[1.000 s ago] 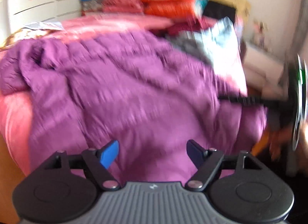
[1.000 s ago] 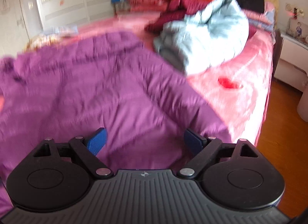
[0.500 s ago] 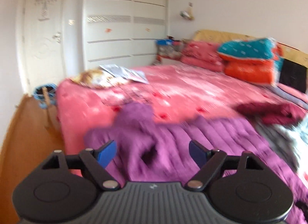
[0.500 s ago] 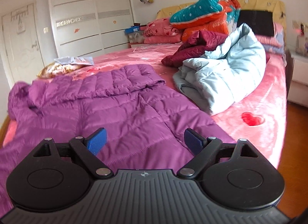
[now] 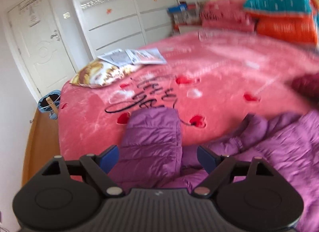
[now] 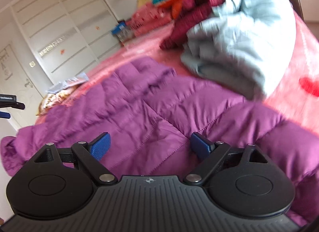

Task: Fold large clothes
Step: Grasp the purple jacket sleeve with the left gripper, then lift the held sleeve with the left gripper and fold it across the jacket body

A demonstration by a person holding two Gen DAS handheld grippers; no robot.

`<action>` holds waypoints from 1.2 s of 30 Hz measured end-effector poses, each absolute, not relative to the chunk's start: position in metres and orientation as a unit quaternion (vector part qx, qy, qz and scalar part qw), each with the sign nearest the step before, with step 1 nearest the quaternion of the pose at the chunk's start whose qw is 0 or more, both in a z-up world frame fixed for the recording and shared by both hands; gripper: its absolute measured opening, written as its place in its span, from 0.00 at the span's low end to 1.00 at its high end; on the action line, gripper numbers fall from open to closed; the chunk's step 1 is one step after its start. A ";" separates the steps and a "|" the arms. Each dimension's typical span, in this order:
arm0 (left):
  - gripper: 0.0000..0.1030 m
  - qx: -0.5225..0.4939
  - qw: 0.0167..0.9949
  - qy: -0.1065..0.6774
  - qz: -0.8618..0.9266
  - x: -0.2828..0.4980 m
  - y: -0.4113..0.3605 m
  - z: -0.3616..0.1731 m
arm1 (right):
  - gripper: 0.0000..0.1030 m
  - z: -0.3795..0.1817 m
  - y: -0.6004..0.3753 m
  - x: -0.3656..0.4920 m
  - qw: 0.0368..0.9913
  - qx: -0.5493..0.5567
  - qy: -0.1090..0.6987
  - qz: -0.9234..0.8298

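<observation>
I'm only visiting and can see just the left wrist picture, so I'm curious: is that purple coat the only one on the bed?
Observer: No. The right wrist view shows a light blue coat bunched up just beyond the purple coat.
Visitor: And the dark red blur at my right edge?
Observer: That is a dark red garment, heaped against the far side of the blue coat.
Visitor: Where is the other gripper?
Observer: The right gripper is over the purple coat's quilted body, jaws open, holding nothing.
</observation>
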State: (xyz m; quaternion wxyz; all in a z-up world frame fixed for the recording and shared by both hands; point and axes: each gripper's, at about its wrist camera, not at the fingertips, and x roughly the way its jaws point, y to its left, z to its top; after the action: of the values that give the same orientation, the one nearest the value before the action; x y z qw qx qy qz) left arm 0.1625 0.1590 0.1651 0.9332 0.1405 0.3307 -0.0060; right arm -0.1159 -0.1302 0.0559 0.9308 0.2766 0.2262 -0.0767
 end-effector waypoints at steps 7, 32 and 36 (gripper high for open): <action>0.83 0.236 0.893 0.382 0.022 0.220 0.138 0.109 | 1.00 0.049 -0.116 -0.104 0.946 0.222 0.229 -0.064; 0.10 -0.073 0.939 0.320 0.100 0.200 0.261 0.160 | 1.00 0.044 -0.117 -0.104 0.949 0.224 0.217 -0.043; 0.09 -0.165 0.939 0.279 0.111 0.167 0.308 0.197 | 1.00 0.043 -0.117 -0.104 0.949 0.224 0.218 -0.044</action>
State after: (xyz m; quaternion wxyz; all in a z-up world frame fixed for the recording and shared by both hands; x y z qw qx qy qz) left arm 0.1666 0.3084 0.1973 0.9394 -0.1654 0.2788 0.1112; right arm -0.1036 -0.1170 0.0434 0.9490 0.2238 0.2180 -0.0437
